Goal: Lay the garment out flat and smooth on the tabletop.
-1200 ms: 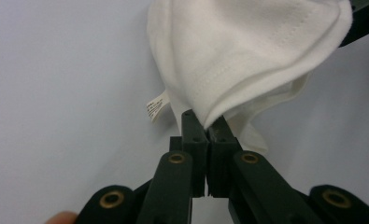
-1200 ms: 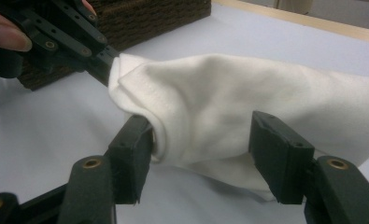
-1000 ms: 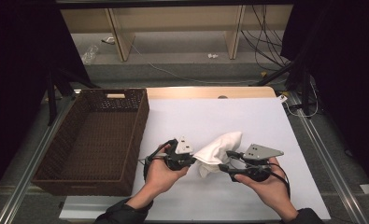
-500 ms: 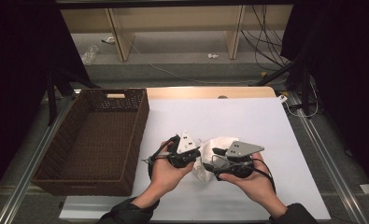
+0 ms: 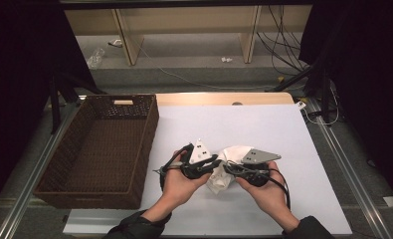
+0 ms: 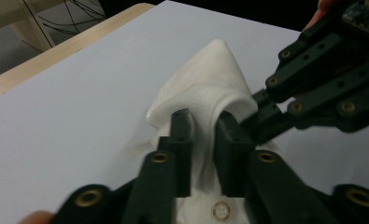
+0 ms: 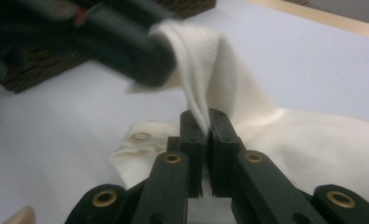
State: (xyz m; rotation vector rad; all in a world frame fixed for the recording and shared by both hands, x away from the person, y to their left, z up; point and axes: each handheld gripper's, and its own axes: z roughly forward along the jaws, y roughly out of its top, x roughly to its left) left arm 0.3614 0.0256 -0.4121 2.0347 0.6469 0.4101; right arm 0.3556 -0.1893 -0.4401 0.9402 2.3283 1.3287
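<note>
A crumpled white cloth (image 5: 223,175) with a round metal snap (image 6: 221,211) lies on the white table top (image 5: 244,124), bunched between both grippers. My left gripper (image 5: 215,162) is shut on a raised fold of the cloth (image 6: 215,79), which shows between its jaws (image 6: 203,123). My right gripper (image 5: 229,167) faces it from the right, almost touching it. In the right gripper view its jaws (image 7: 205,122) pinch a thin fold of the cloth (image 7: 275,126), and the left gripper (image 7: 140,51) holds the same fold just above, blurred.
A brown wicker basket (image 5: 79,184) stands at the table's left, empty inside. A wooden strip (image 5: 224,98) edges the table's far side. Cables (image 5: 283,45) lie on the floor beyond. Open table surface lies right of and behind the hands.
The right gripper has moved left toward the left one. The cloth, stretched between them a second ago, is now bunched into a small heap. The left hand has stayed nearly still.
</note>
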